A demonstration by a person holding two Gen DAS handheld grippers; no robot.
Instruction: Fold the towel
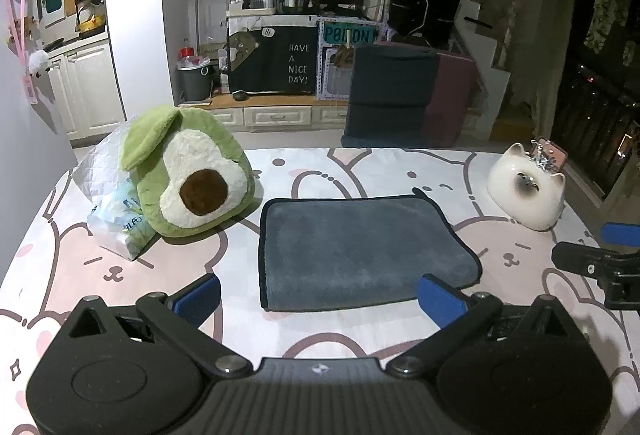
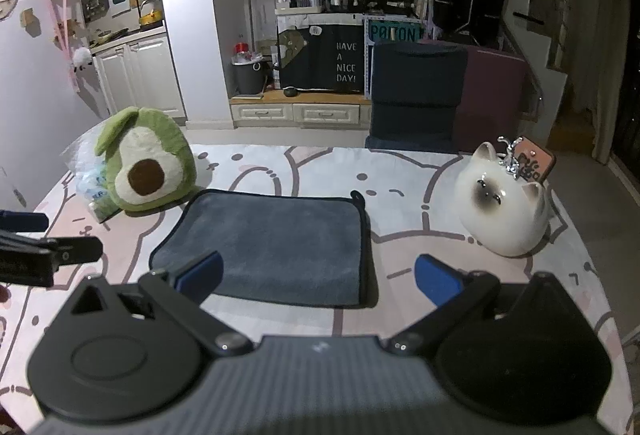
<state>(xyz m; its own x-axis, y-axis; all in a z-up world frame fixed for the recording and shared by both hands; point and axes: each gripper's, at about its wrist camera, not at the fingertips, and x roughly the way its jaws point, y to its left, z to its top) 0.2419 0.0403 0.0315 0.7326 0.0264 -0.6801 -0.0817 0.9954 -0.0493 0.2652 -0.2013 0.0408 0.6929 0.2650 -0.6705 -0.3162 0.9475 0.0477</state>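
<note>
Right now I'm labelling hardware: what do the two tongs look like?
Both the left tongs and right tongs match: matte black bodies with round pivot discs, silver pins, ribbed grey centre plate with a small logo, and two black linkage fingers tipped with blue pads. No cables or sleeves visible.

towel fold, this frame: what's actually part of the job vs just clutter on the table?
Part of the job:
- grey towel, lying flat on the table
- left tool, open, holding nothing
- right tool, open, holding nothing

Just lying about:
- avocado plush, left of the towel
- plastic bag beside the plush
- white cat figurine, right of the towel
- bunny-print tablecloth
</note>
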